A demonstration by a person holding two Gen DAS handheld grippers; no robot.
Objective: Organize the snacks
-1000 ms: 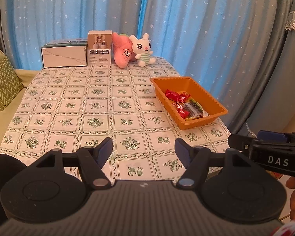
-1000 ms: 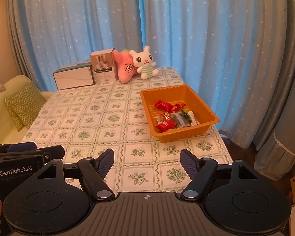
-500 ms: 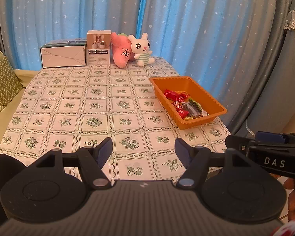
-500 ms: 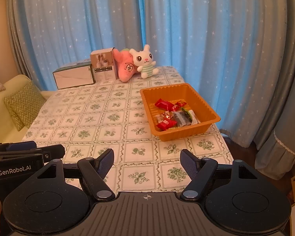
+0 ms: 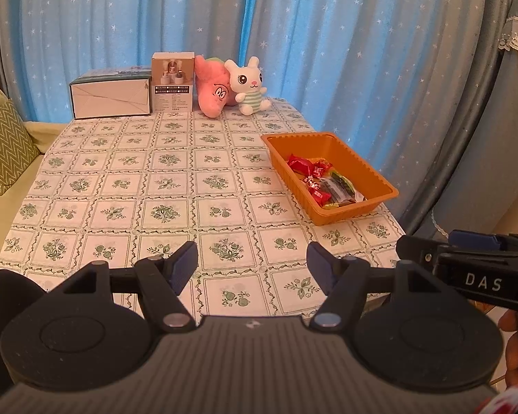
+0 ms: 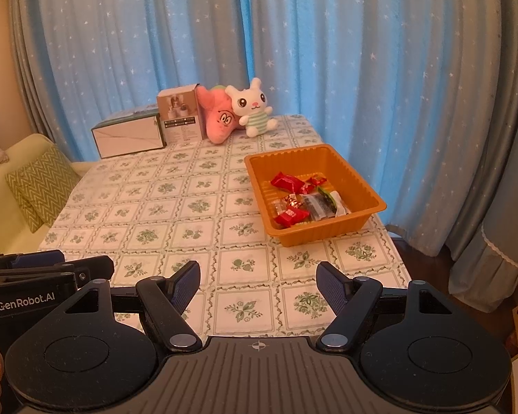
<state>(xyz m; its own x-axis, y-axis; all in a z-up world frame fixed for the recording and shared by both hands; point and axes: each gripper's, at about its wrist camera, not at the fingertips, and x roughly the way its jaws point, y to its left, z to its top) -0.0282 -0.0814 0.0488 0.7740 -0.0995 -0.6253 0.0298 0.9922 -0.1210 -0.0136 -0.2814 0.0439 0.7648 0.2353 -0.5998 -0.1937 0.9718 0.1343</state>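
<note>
Snacks in red and clear wrappers [image 6: 302, 200] are lying inside orange plastic tray [image 6: 359, 181] near table [image 5: 127, 186] right edge. Both grippers, left [image 5: 252, 267] and right [image 6: 258, 281], are hovering with fingers spread, empty. White box [image 5: 110, 96], pink plush [image 5: 212, 86], white bunny plush [image 5: 248, 84] are sitting far back, blocking nothing.

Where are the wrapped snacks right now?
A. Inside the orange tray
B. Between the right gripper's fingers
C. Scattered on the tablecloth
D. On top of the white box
A: the snacks all lie inside the orange tray, with none visible on the tablecloth.
</note>
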